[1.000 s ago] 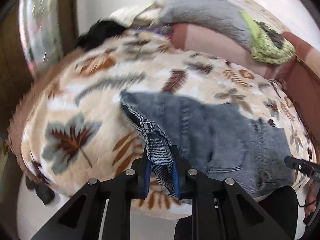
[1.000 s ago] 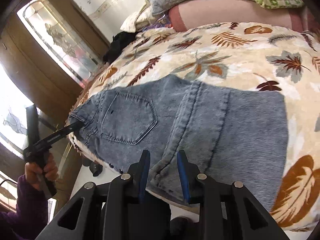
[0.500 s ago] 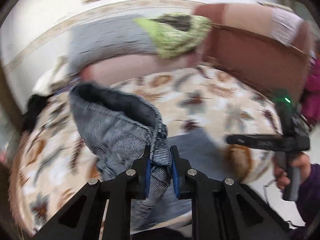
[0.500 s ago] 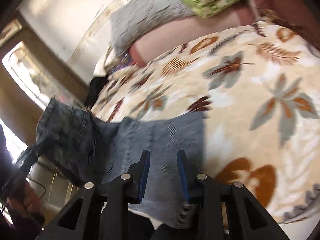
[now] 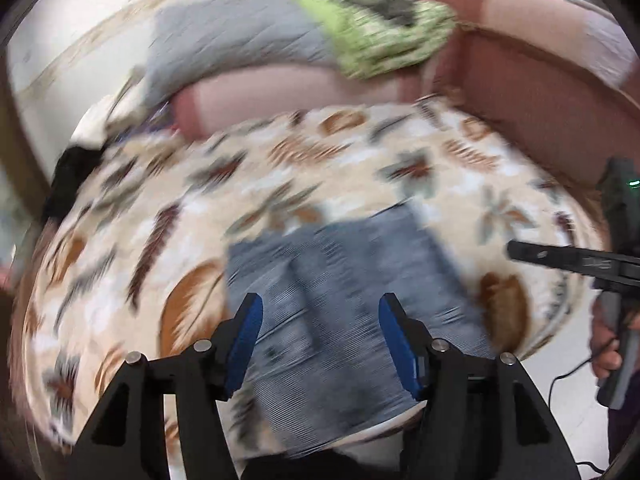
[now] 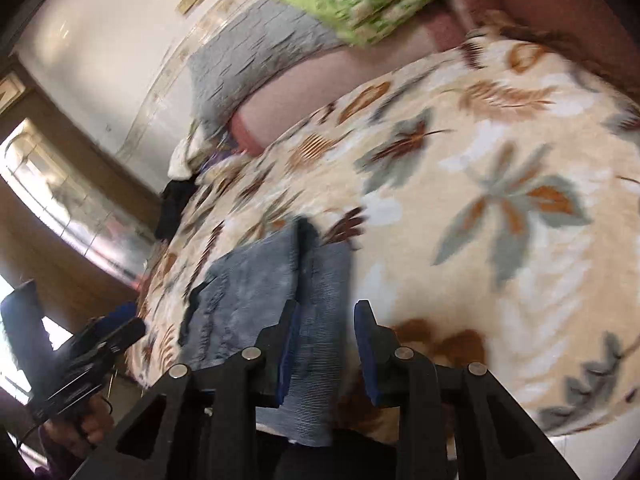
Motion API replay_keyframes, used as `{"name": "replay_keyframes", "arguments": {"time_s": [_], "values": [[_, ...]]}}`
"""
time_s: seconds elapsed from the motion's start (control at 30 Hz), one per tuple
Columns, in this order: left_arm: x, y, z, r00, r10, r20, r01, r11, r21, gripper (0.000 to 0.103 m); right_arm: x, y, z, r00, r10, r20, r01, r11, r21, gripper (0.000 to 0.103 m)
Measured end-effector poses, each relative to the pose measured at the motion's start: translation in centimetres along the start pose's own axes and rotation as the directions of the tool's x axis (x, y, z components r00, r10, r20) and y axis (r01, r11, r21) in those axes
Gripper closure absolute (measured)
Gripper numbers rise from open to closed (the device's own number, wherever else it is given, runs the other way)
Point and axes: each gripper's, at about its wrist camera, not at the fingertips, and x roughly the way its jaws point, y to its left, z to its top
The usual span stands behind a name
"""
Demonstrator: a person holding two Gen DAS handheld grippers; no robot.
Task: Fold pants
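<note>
The blue denim pants (image 5: 344, 280) lie folded over on the leaf-patterned blanket (image 5: 280, 184), near its front edge. My left gripper (image 5: 320, 336) is open above the pants and holds nothing. In the right wrist view the pants (image 6: 256, 292) show as a stacked denim bundle. My right gripper (image 6: 326, 356) is open, with denim between its fingers at the front edge. The right gripper (image 5: 560, 258) shows at the right of the left wrist view. The left gripper (image 6: 104, 340) shows at the lower left of the right wrist view. Both views are motion-blurred.
A grey quilt (image 5: 232, 44) and a green patterned cloth (image 5: 380, 36) lie on the pink sofa back (image 5: 520, 88). A dark garment (image 6: 174, 204) lies at the blanket's far left. A window (image 6: 52, 200) is at the left.
My left gripper carried the waistband end over across the pants, then opened and let it go. The pants are now folded shorter. My right gripper stayed open at the front edge.
</note>
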Motion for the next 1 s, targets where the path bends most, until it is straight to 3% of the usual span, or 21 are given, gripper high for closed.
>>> {"name": "replay_keyframes", "arguments": {"time_s": [0.13,0.33,0.37,0.43,0.5,0.57,0.67,0.8,0.9,1.0], "values": [[2.9,2.8,-2.2,0.993,0.061,-0.104,-0.069,0.994,-0.079,0.042,3.5,4.6,0.5,0.998,-0.011,-0.066,0.002,0.991,-0.133,0.073],[5.8,3.2,-3.7,0.987,0.065,-0.15,-0.08,0.992,-0.098,0.042,9.2,9.8,2.3,0.994,-0.043,-0.102,0.016,0.969,-0.248,0.072],[6.2,3.0,-3.9,0.986,0.074,-0.149,-0.086,0.993,-0.082,0.042,10.4,10.0,2.5,0.992,-0.064,-0.11,0.034,0.967,-0.253,0.068],[7.1,2.2,-4.6,0.983,0.096,-0.157,-0.102,0.994,-0.032,0.041,13.2,9.5,2.4,0.978,-0.116,-0.171,0.072,0.968,-0.24,0.062],[7.9,2.4,-5.5,0.981,0.073,-0.182,-0.085,0.995,-0.059,0.041,16.1,7.6,1.8,0.953,-0.138,-0.269,0.089,0.978,-0.188,0.061],[7.7,3.0,-5.6,0.982,0.048,-0.184,-0.066,0.994,-0.089,0.038,15.2,7.1,1.4,0.968,-0.098,-0.229,0.062,0.985,-0.159,0.061],[6.9,4.1,-5.4,0.979,0.013,-0.201,-0.038,0.992,-0.12,0.037,13.1,7.4,0.7,0.96,-0.151,-0.235,0.103,0.973,-0.205,0.06],[4.6,3.7,-5.3,0.983,0.093,-0.156,-0.108,0.99,-0.093,0.037,9.0,6.2,-0.2,0.972,-0.104,-0.211,0.069,0.983,-0.169,0.053],[3.1,2.6,-5.5,0.988,0.087,-0.13,-0.097,0.993,-0.073,0.034,7.3,6.3,-0.6,0.978,-0.093,-0.189,0.063,0.985,-0.159,0.052],[3.5,1.7,-6.0,0.981,0.11,-0.161,-0.118,0.992,-0.045,0.031,6.6,7.2,-1.9,0.976,-0.092,-0.197,0.055,0.981,-0.187,0.052]]}}
